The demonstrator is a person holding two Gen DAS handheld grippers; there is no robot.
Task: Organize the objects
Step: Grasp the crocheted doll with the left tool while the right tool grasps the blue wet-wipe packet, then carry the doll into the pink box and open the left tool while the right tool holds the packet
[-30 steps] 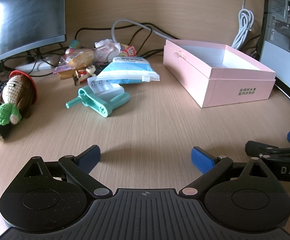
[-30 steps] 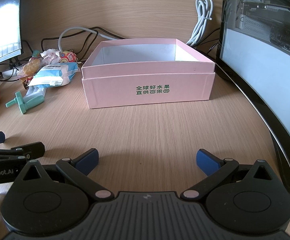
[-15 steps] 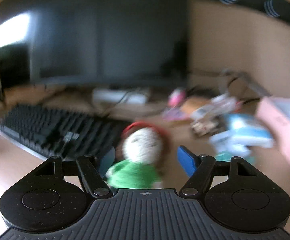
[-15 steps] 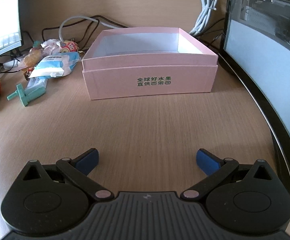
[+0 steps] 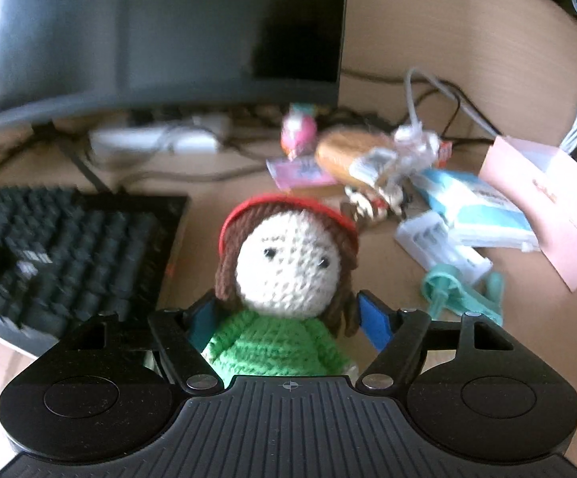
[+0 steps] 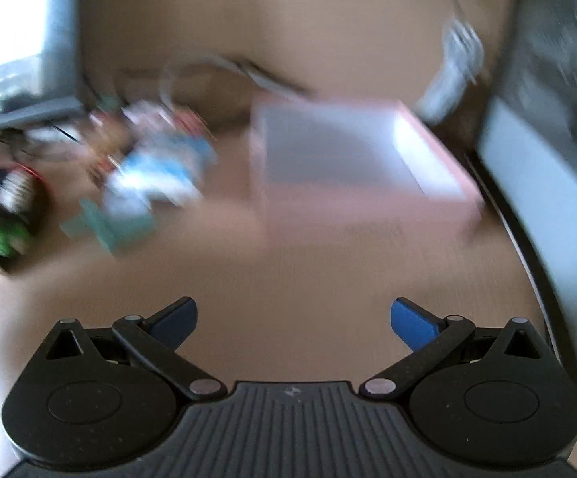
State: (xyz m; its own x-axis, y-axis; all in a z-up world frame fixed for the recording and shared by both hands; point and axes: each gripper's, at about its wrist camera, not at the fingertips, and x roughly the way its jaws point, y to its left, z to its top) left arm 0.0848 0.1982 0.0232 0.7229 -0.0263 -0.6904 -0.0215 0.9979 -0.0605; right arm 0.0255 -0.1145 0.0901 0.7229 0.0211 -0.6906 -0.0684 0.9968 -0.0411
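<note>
A crochet doll (image 5: 288,263) with brown hair, a red hat and a green sweater fills the middle of the left wrist view. My left gripper (image 5: 286,318) is shut on it, its blue pads (image 5: 372,318) against the doll's hair and shoulders. The doll's legs are hidden behind the gripper body. The pink open box (image 5: 547,207) stands at the far right. The blurred right wrist view shows that box (image 6: 328,215) ahead. My right gripper (image 6: 293,318) hangs open over bare desk with nothing between its fingers. The doll (image 6: 7,235) shows as a green smear at the far left.
A black keyboard (image 5: 49,247) lies left of the doll under a dark monitor (image 5: 149,28). A heap right of the doll holds a blue packet (image 5: 475,207), a white case (image 5: 440,247), a teal tool (image 5: 464,294) and snacks (image 5: 348,155). A computer case (image 6: 547,159) stands right of the box.
My left gripper swung left from the open desk to the doll and its jaws narrowed around it. The right wrist view has shifted and blurred, with the box now seen from higher.
</note>
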